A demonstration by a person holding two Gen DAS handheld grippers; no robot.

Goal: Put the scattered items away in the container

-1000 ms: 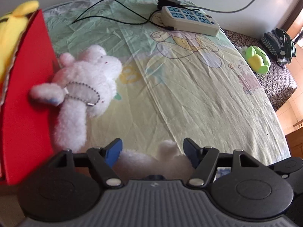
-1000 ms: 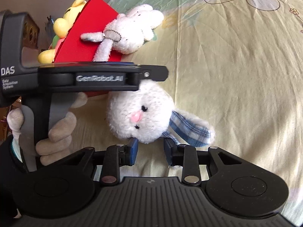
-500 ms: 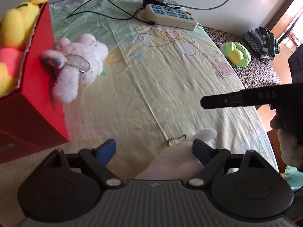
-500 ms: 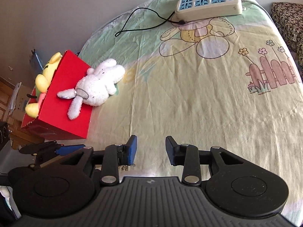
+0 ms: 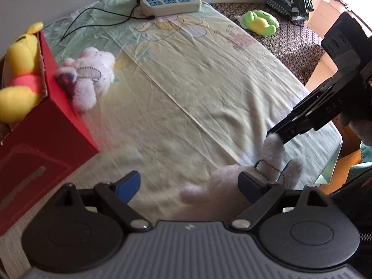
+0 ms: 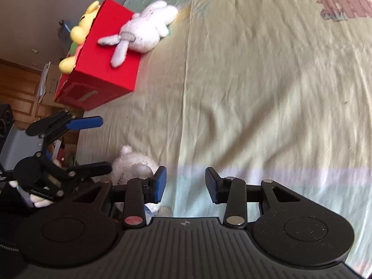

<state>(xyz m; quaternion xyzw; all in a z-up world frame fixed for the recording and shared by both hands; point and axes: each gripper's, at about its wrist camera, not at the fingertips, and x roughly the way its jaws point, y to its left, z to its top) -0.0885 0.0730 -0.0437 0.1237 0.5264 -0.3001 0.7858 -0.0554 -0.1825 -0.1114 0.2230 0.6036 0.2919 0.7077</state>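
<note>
Across the table, a pale yellow and green sheet [image 5: 197, 97] printed with cartoon bears and a little fence covers nearly the whole top, creased along long folds. At its left edge stands the red box [image 5: 53, 125], open at the top, with a yellow plush bear [image 5: 19, 74] in a red shirt sitting inside it. A white plush rabbit [image 5: 89, 76] with a bead chain leans against the outer wall of the box, its ears lying up the red side while its body rests on the sheet. At the far end of the sheet lies a cream power strip [image 5: 171, 4] with blue sockets and a black cable running off it. Beyond the sheet's right edge, on a dark patterned cloth, lie a green and yellow soft toy [image 5: 260, 22] and some dark striped gloves [image 5: 290, 0]. Close to the near edge a second white rabbit [image 5: 223, 186] lies on the sheet, its chain and blue checked ear showing. The left tool [image 5: 189, 183] hangs over it with its jaws wide and opening further; the rabbit lies partly between them, against the right finger, and is not pinched. The right tool [image 6: 184, 183] has its jaws moderately apart and opening, with only bare sheet between them; the rabbit [image 6: 133, 162] sits just left of its left finger.
</note>
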